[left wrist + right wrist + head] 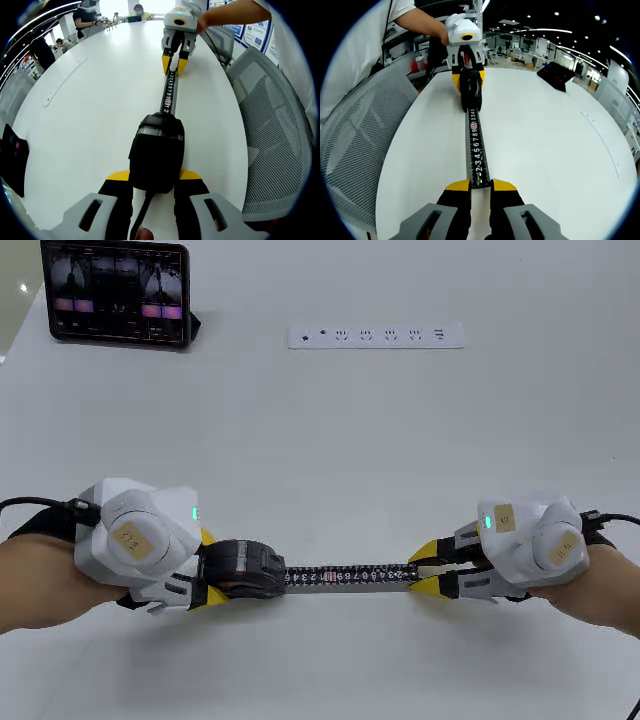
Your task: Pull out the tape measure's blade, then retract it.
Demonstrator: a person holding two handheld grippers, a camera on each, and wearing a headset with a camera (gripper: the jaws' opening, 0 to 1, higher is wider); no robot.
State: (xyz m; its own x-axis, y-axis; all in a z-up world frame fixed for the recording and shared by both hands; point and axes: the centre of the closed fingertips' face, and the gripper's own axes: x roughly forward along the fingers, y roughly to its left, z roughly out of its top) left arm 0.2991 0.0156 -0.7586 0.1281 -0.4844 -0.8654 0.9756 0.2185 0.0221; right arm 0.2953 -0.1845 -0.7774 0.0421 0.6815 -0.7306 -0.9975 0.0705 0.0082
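Black, rubbery-looking plastic clads the tape measure case [245,568], which lies on the white worktop [320,460] at about 8 o'clock in the head view. The left claw [212,568] is clamped across its flanks. From the case's mouth the dark blade [350,575], printed with pale numerals, runs low over the worktop toward 3 o'clock. There the right claw [422,568], at about 4 o'clock, is clenched on the blade's tip.

A fair length is out, so the pull seems well along, with retraction not yet done.

The case looks compact, rigid and fairly dense, and its broad sides should take a firm squeeze without slipping. The blade is probably thin, springy metal: stiff along its line, slick, and quick to kink if bent sideways. Being spring-loaded, it would likely whip back if let go, so the tip is the place to hold, fed home in line with the mouth.

A tablet [118,292] at 11 o'clock and a power strip [376,336] near 12 o'clock sit well apart from the work.
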